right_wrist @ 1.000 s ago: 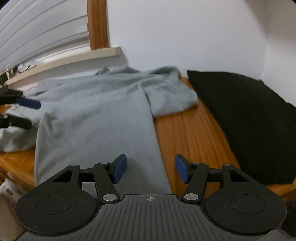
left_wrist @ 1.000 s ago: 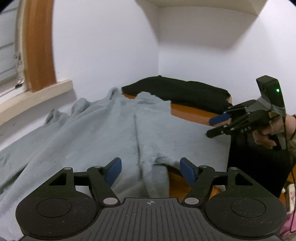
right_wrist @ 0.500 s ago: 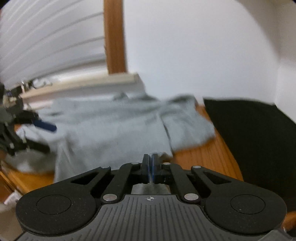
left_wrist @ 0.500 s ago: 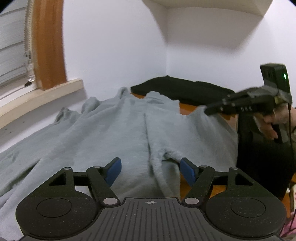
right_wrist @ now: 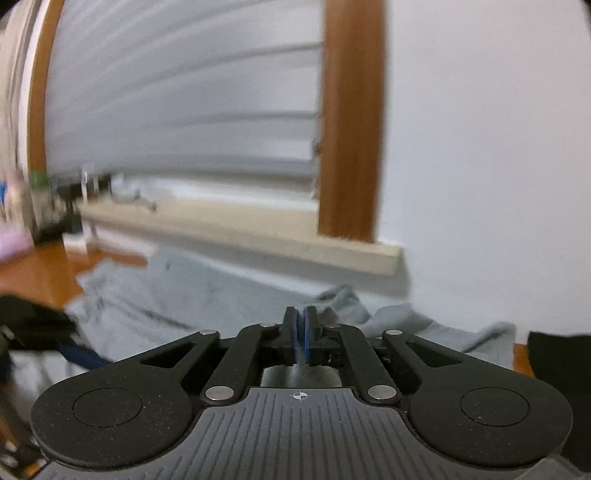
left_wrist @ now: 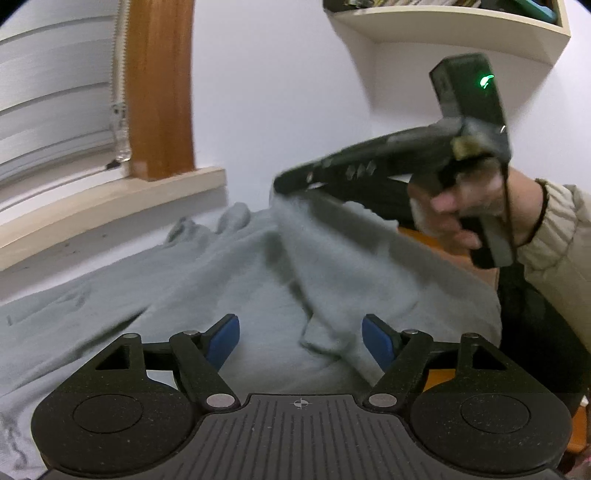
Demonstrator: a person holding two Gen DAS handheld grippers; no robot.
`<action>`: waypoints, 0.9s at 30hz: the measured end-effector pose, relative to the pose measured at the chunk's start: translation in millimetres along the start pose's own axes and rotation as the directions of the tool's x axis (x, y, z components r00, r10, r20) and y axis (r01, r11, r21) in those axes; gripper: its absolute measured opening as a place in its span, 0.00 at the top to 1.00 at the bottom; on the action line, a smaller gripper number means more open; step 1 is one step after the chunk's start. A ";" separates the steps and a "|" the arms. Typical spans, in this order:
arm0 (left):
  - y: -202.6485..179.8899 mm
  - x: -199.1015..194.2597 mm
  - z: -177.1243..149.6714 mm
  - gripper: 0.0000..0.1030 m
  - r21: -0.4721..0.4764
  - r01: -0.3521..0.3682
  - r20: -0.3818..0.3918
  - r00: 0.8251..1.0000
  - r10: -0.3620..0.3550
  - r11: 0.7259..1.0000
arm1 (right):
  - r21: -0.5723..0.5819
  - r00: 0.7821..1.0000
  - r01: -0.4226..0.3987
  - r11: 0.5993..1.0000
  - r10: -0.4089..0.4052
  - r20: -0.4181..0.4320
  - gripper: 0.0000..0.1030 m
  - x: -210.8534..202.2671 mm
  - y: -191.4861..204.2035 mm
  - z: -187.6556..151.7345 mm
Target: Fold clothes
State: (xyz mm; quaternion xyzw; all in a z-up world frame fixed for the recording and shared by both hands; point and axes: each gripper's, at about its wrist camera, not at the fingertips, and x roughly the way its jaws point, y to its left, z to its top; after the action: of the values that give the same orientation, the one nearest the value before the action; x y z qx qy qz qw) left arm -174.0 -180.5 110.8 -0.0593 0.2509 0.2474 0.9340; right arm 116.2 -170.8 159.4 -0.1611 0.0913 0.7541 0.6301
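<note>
Raised fold of the grey sweatshirt (left_wrist: pixel 332 266) crossing ahead of the left gripper (left_wrist: pixel 301 334), window sill (left_wrist: pixel 110 206) close behind, shelf (left_wrist: pixel 443 22) overhead, open air above the cloth, right side blurred, possibly clear

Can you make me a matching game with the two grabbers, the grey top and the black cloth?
Things:
1. left gripper
2. right gripper
3. grey sweatshirt
4. black garment

States:
A. one edge lifted off the table
B. fingers wide open
C. pinched shut on fabric
D. lying at the far right, untouched

Pairs: 1-B, 2-C, 3-A, 4-D
</note>
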 end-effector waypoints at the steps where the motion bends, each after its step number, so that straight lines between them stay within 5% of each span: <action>1: 1.9 -1.5 -0.3 0.24 -0.003 -0.004 0.002 1.000 0.004 1.000 | -0.003 1.000 0.024 1.000 -0.024 0.005 0.85 -0.6 2.3 -3.5; 2: 3.5 -2.8 -0.5 0.24 -0.006 -0.007 0.005 1.000 0.007 1.000 | 0.004 0.999 0.032 0.999 -0.032 0.001 0.72 -4.1 0.2 -8.0; 4: 4.6 -2.4 0.5 0.23 -0.011 -0.005 0.008 1.000 0.005 1.000 | 0.020 0.999 0.045 0.999 -0.045 -0.018 0.61 -14.6 -7.1 -19.0; 16: -25.5 27.3 5.3 0.23 0.042 0.051 0.005 0.999 -0.051 0.998 | 0.130 0.960 0.142 0.981 -0.105 -0.259 0.61 -101.7 -49.9 -127.7; 25: -31.4 40.4 5.6 0.23 0.061 0.032 0.006 0.999 -0.033 0.998 | 0.144 0.968 0.092 0.985 -0.055 -0.244 0.59 -117.0 -38.1 -150.8; 27: -29.0 40.8 5.4 0.23 0.053 0.029 0.007 1.000 -0.030 0.998 | 0.146 0.972 0.060 0.987 -0.024 -0.235 0.74 -115.5 -35.7 -150.3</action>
State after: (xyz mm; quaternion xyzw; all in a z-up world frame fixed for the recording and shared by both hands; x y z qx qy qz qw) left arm -126.8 -186.8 94.8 -0.0371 0.2527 0.2271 0.9398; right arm 188.2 -321.7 63.1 -0.2014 0.2182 0.7075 0.6414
